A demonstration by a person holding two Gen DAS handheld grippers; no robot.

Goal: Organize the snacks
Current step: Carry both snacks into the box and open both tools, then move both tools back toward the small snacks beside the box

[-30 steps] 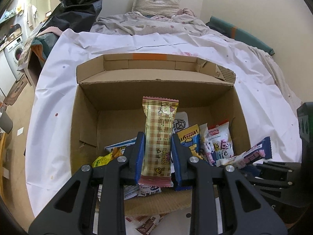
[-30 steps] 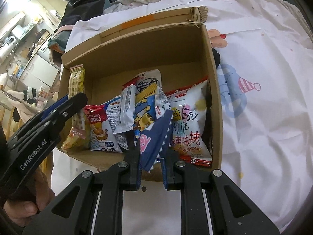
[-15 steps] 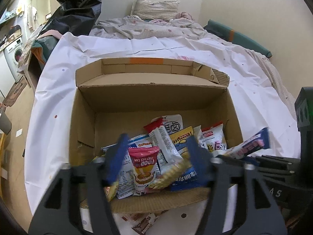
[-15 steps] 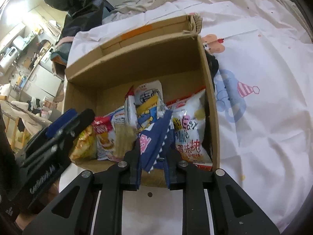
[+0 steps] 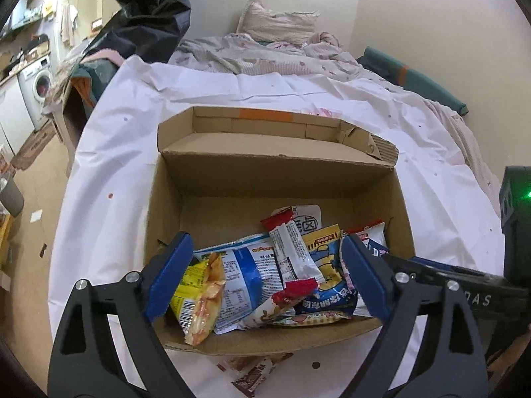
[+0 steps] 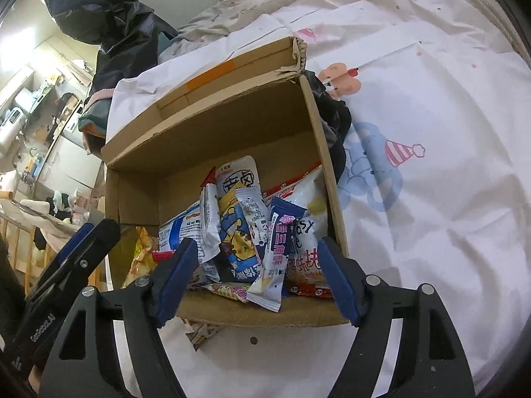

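Observation:
An open cardboard box [image 5: 275, 172] holds a loose pile of snack packets. My left gripper [image 5: 265, 242] hovers over its near edge with the jaws opening and nothing between the pads. A pink checked wafer pack [image 5: 308, 316] lies flat at the front of the pile. My right gripper [image 6: 257, 242] hangs over the same box [image 6: 232, 126], its jaws also opening and free of everything. A blue-and-white bar packet [image 6: 275, 252] leans on the pile just below it, untouched by the pads.
A brown snack packet [image 5: 252, 373] lies on the white printed sheet [image 6: 431, 199] in front of the box. A dark cloth [image 6: 335, 122] sits against the box's right wall. Behind are a bed with a pillow [image 5: 278, 23] and a black bag [image 5: 149, 10]. The floor drops off to the left.
Both grippers opened. The pink checked pack left the left gripper and fell flat into the box. The blue bar dropped from the right gripper onto the pile.

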